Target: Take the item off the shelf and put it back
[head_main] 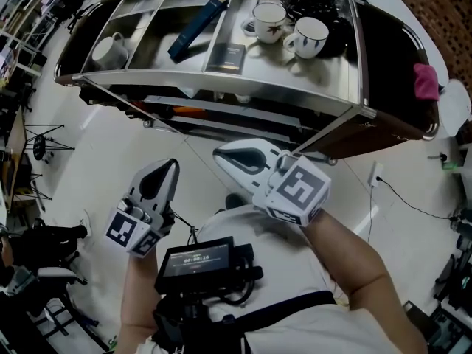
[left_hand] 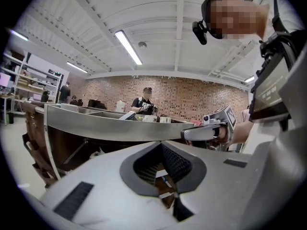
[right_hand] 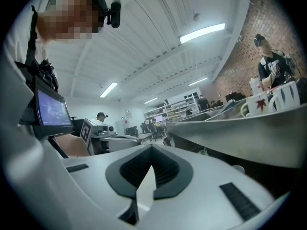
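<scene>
While left tool (head_main: 171, 165) and right tool (head_main: 221, 155) sit pinched together, empty, a shiny steel shelf (head_main: 295, 87) ahead bears white mugs (head_main: 310, 35).

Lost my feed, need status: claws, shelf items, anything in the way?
Left claw shut, empty. Right claw shut, empty. Both short of the shelf; mugs, blue item on it, untouched. Nothing in between.

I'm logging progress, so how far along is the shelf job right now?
Done: nothing evident; a mug and blue case sit on the shelf. In hand: nothing; left gripper and right gripper are shut, empty, held short of it. Left: likely picking an item and returning it, unless that cycle already finished.
</scene>
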